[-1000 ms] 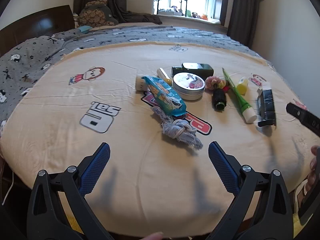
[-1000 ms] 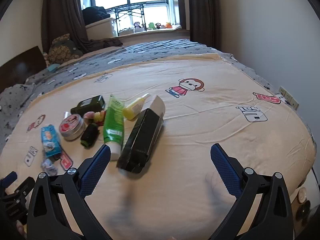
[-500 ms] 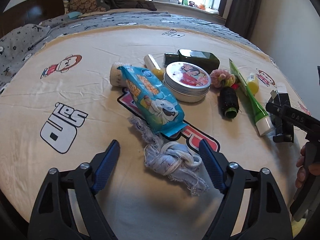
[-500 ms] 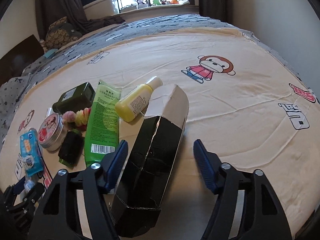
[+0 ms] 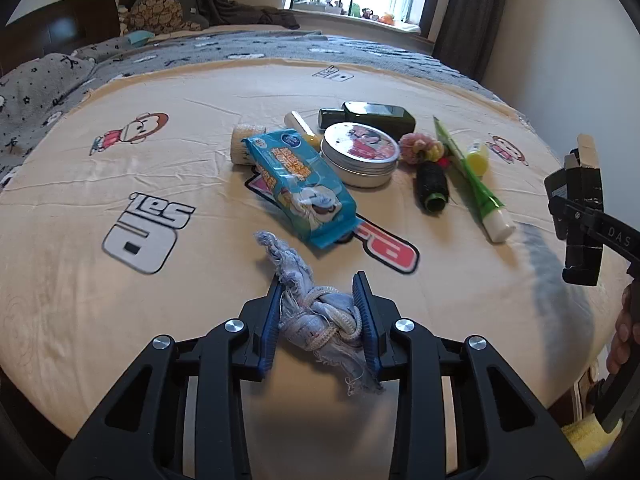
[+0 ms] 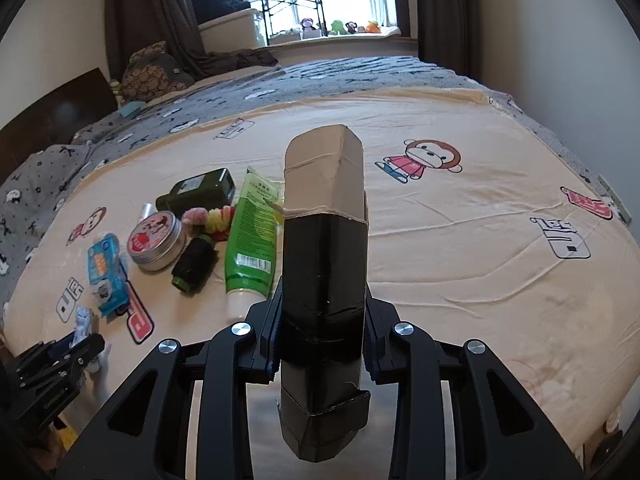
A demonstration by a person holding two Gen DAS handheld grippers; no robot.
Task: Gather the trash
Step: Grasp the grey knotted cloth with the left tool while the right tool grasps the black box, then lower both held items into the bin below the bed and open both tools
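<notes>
My left gripper [image 5: 319, 320] is shut on a frayed grey knotted rag [image 5: 316, 316] and holds it just above the cream bedspread [image 5: 120, 184]. My right gripper [image 6: 322, 332] is shut on a long black carton with a brown torn end [image 6: 324, 264], lifted off the bed; the carton also shows at the right edge of the left wrist view [image 5: 582, 216]. The left gripper with the rag shows at the lower left of the right wrist view [image 6: 76, 340].
On the bed lie a blue wipes pack [image 5: 300, 188], a round tin [image 5: 360, 154], a dark green bottle [image 5: 368, 116], a green tube [image 5: 472, 184], a black spool [image 5: 432, 188], hair ties [image 5: 420, 146] and a small yellow bottle [image 5: 478, 160]. A wall stands at the right.
Both grippers closed: the left one moved forward and shut on the rag, the right one shut on the black carton and raised it off the bed.
</notes>
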